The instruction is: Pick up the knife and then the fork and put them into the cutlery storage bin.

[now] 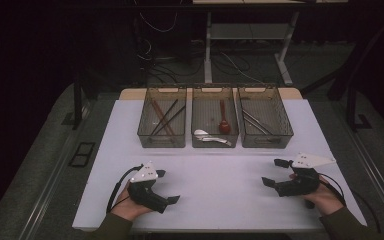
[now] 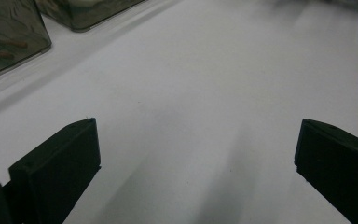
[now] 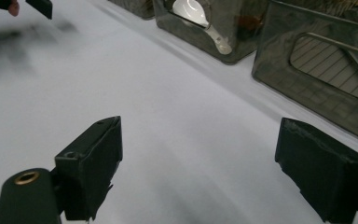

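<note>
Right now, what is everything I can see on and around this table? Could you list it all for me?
Table: one, white top, centre of the room.
Bins: three, smoky clear plastic, side by side along the table's far edge.
Chopsticks: several, brown and dark, in the left bin.
Red spoon: one, in the middle bin.
White spoon: one, in the middle bin, beside a pale utensil I cannot identify.
Metal utensils: a few, silvery, in the right bin; exact kind unclear.
Desk frame: one, pale legs, on the floor behind the table, with cables around it.
Left gripper: one, black, jaws open, empty, near left of the table.
Right gripper: one, black, jaws open, empty, near right.
</note>
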Motion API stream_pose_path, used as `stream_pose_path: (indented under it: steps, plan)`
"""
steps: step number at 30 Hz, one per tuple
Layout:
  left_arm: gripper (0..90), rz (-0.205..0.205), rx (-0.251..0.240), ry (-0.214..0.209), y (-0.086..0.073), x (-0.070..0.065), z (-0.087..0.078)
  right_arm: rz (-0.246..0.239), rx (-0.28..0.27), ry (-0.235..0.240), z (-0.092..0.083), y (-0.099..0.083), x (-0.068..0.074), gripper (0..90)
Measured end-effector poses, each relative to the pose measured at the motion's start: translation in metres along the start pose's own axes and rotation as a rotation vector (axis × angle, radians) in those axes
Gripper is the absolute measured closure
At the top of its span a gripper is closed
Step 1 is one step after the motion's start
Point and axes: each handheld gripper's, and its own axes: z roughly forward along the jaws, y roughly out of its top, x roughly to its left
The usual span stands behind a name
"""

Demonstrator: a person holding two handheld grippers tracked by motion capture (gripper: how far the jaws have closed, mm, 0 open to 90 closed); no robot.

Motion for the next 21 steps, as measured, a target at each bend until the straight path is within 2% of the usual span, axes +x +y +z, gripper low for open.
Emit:
stream_pose_path:
  steps: [8, 21]
  plan:
    - [0.0, 0.001, 0.002, 0.000, -0.0001, 0.0002, 0.0001, -0.014, 0.021, 0.018, 0.0022, -0.0049, 0.0062, 14.8]
    - [0.0, 0.004, 0.003, -0.001, 0.0000, 0.0002, 0.0000, -0.027, 0.034, 0.020, 0.0039, -0.0062, 0.0068, 14.8]
